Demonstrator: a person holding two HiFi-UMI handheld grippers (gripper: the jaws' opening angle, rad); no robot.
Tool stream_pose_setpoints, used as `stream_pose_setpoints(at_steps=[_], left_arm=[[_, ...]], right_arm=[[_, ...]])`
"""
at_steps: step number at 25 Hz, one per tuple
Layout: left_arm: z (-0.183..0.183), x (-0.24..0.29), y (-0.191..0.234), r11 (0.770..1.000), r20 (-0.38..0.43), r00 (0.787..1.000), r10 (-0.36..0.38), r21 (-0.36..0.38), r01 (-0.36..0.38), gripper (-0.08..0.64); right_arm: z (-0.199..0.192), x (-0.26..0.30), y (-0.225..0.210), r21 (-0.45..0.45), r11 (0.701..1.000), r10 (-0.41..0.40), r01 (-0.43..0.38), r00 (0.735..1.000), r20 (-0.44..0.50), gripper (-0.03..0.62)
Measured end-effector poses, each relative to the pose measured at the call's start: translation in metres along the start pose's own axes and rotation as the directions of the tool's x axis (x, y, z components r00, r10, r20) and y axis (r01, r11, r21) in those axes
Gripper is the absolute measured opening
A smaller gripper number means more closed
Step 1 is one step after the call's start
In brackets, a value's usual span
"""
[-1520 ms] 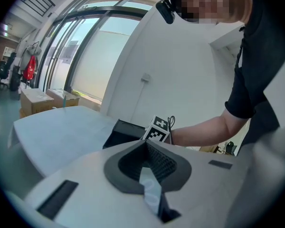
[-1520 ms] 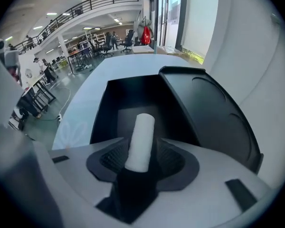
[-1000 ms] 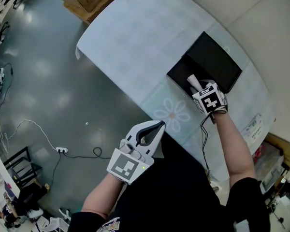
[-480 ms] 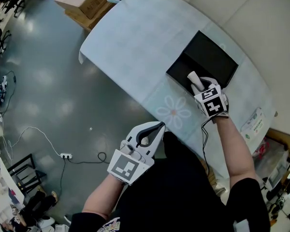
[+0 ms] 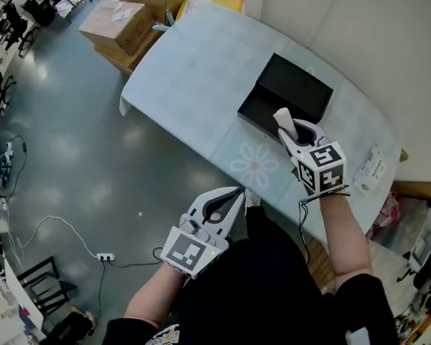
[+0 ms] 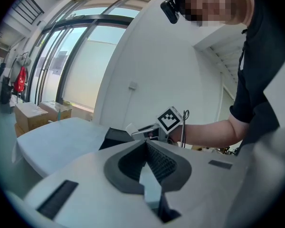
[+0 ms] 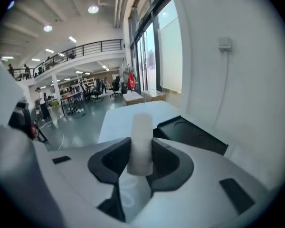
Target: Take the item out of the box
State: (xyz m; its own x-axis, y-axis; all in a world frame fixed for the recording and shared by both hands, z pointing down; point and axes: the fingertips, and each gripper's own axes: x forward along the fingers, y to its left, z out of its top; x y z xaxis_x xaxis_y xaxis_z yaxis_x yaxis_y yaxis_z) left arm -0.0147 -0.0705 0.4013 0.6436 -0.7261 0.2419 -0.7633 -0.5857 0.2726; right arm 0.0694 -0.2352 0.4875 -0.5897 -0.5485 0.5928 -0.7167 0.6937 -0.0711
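Pinched in the just-tightened right hand-held gripper [image 5: 293, 132], the white tube [image 5: 283, 118] is now lifted above the black box [image 5: 296, 90], so removal is judged nearly done; the left hand-held gripper [image 5: 234, 195] is pressed together, empty.

Black rectangular cardboard box [image 5: 291, 92]: matte black inside and out. White plastic cylinder [image 5: 283, 119]: plain off-white, no print that I can make out. Right gripper [image 5: 287, 131]: white shell, dark grey ribbed pads [image 7: 166, 159], cube with black-on-white square markers [image 5: 322, 167]. Left gripper [image 5: 238, 190]: same white shell and dark grey pads, marker cube [image 5: 187, 249] grey-on-white. Pale blue tablecloth [image 5: 194, 70]: plain, apart from a white flower print [image 5: 255, 167] with an orange centre at the near edge. White pack with green print [image 5: 371, 167], right end of table. Brown cardboard cartons [image 5: 122, 16], far left. Yellow object [image 5: 219, 2] beside them. Floor [image 5: 72, 157]: glossy grey-green. Wall [image 5: 373, 27]: white. Person's shirt [image 5: 273, 300]: black.
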Motion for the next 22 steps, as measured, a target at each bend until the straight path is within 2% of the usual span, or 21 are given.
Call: stream_pose_setpoints(at_steps=[3,8,14,22], left_arm=[[0.005,-0.012,-0.010,1.000,0.013,1.000,-0.022,0.021,0.021,0.009],[0.014,-0.033,-0.024,0.997,0.044,0.998,-0.054,0.059,0.052,0.009],[0.016,-0.061,-0.034,0.993,0.053,0.995,-0.078,0.089,0.074,0.009],[0.007,-0.092,-0.037,0.989,0.053,0.991,-0.125,0.092,0.120,0.009]], right_arm=[[0.015,-0.031,0.018,0.050,0.999,-0.002,-0.003,0.996,0.091,0.141],[0.028,-0.077,0.051,0.059,0.998,-0.024,0.013,0.982,0.185,0.141],[0.025,-0.114,0.097,0.071,0.997,-0.040,0.023,0.971,0.236,0.141],[0.011,-0.144,0.149,0.127,0.991,-0.074,0.040,0.958,0.277,0.141]])
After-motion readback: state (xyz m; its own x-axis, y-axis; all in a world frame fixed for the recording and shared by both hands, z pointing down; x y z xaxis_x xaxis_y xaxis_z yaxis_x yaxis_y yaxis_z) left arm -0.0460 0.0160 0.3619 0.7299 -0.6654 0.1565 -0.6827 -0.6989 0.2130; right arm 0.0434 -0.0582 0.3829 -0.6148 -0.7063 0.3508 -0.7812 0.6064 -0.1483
